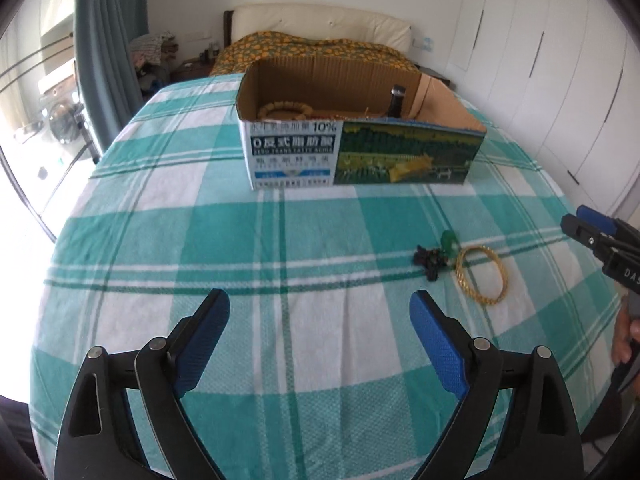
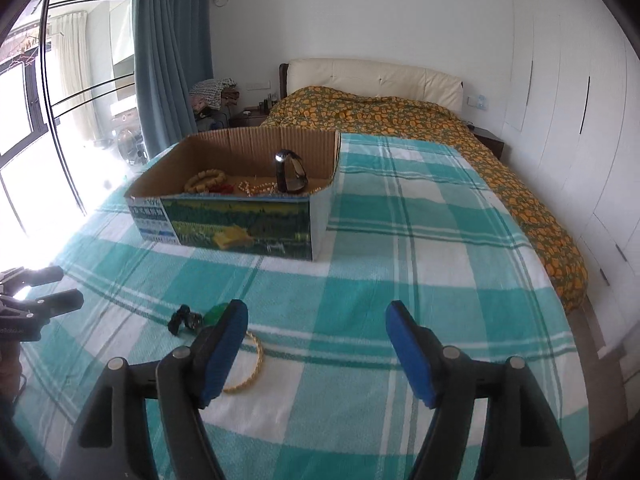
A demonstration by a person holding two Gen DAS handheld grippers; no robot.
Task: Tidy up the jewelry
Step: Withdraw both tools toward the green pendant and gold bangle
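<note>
An open cardboard box stands on the checked bedsheet. It holds a beaded bracelet, a black watch and other beads. On the sheet lie a gold bangle, a green pendant and a black beaded piece. My left gripper is open and empty, left of the bangle. My right gripper is open and empty, its left finger over the bangle.
The teal and white checked sheet covers the bed. An orange flowered quilt lies at the head and right edge. White wardrobes stand at right, a curtain and window at left.
</note>
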